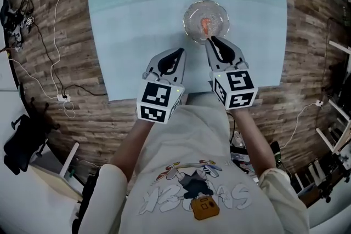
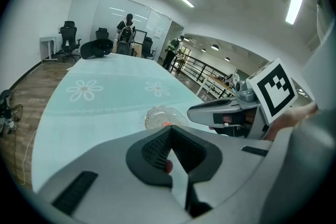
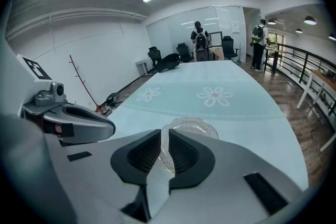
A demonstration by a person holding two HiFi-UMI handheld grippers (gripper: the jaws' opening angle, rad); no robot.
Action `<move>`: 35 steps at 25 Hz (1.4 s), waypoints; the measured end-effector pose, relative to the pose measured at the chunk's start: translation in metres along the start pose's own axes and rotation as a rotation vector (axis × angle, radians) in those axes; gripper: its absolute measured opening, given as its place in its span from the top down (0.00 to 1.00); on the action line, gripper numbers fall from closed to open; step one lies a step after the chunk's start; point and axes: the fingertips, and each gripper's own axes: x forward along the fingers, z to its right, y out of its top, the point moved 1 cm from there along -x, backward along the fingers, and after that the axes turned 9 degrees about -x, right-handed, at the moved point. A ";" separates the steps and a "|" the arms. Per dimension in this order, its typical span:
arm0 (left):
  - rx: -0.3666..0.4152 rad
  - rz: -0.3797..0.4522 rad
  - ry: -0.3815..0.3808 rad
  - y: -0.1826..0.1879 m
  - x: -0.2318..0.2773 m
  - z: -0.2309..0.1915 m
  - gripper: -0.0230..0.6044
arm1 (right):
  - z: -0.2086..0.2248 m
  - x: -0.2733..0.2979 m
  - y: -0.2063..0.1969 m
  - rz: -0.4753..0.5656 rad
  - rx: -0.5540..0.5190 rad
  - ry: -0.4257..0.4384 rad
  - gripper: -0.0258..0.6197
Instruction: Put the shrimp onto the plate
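A clear glass plate [image 1: 206,20] sits on the light blue tablecloth [image 1: 137,24], with the orange shrimp [image 1: 205,25] lying in its middle. My right gripper [image 1: 213,40] hovers at the plate's near rim, its jaws a narrow gap apart with nothing held. Through that gap the right gripper view shows the plate [image 3: 191,126]; I cannot see the shrimp there. My left gripper [image 1: 174,57] is to the left of the plate and nearer me, shut and empty. In the left gripper view, the plate [image 2: 157,115] and shrimp [image 2: 167,124] lie just beyond my left gripper [image 2: 170,131].
The table's near edge [image 1: 186,93] is right under both grippers. Cables [image 1: 55,57] and a power strip [image 1: 62,98] lie on the wood floor at the left. Office chairs [image 2: 68,34] and people [image 3: 199,36] are at the table's far end.
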 end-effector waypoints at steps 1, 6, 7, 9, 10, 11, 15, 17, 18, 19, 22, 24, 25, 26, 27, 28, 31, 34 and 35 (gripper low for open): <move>0.001 0.012 -0.005 0.003 -0.006 0.002 0.95 | -0.003 -0.007 0.003 0.012 0.002 -0.011 0.86; 0.028 0.041 -0.033 0.010 -0.034 0.011 0.95 | -0.016 -0.037 0.017 0.071 0.014 -0.061 0.87; 0.033 0.046 -0.038 0.011 -0.039 0.012 0.95 | -0.018 -0.042 0.019 0.083 0.017 -0.075 0.87; 0.041 0.058 -0.050 0.014 -0.048 0.015 0.95 | -0.022 -0.054 0.023 0.107 0.021 -0.100 0.87; 0.045 0.067 -0.056 0.017 -0.051 0.015 0.95 | -0.023 -0.058 0.025 0.119 0.020 -0.110 0.87; 0.049 0.075 -0.062 0.020 -0.054 0.015 0.95 | -0.024 -0.063 0.027 0.129 0.021 -0.120 0.87; 0.066 0.093 -0.092 0.025 -0.072 0.017 0.95 | -0.033 -0.084 0.027 0.149 0.047 -0.150 0.87; 0.079 0.120 -0.092 0.030 -0.082 0.017 0.95 | -0.039 -0.088 0.031 0.162 0.012 -0.132 0.87; 0.082 0.130 -0.088 0.031 -0.089 0.018 0.95 | -0.045 -0.090 0.033 0.164 -0.016 -0.114 0.87; 0.078 0.133 -0.086 0.030 -0.096 0.019 0.95 | -0.052 -0.095 0.033 0.165 -0.042 -0.096 0.87; 0.030 0.131 -0.106 0.028 -0.107 0.027 0.95 | -0.066 -0.113 0.037 0.187 -0.066 -0.065 0.87; 0.027 0.138 -0.123 0.030 -0.113 0.034 0.95 | -0.072 -0.123 0.042 0.211 -0.070 -0.053 0.87; 0.042 0.139 -0.130 0.030 -0.117 0.038 0.95 | -0.076 -0.128 0.043 0.220 -0.076 -0.049 0.87; 0.059 0.140 -0.139 0.030 -0.122 0.042 0.95 | -0.080 -0.130 0.044 0.227 -0.082 -0.046 0.87; 0.072 0.140 -0.147 0.029 -0.125 0.044 0.95 | -0.083 -0.132 0.044 0.231 -0.084 -0.043 0.87; 0.082 0.137 -0.153 0.028 -0.128 0.046 0.95 | -0.085 -0.132 0.044 0.232 -0.083 -0.038 0.87; 0.110 0.133 -0.166 0.025 -0.133 0.050 0.95 | -0.090 -0.135 0.045 0.240 -0.077 -0.029 0.87; 0.143 0.156 -0.174 0.032 -0.134 0.052 0.95 | -0.096 -0.144 0.051 0.257 -0.054 -0.032 0.87; 0.147 0.163 -0.177 0.034 -0.135 0.053 0.95 | -0.100 -0.149 0.054 0.267 -0.048 -0.035 0.87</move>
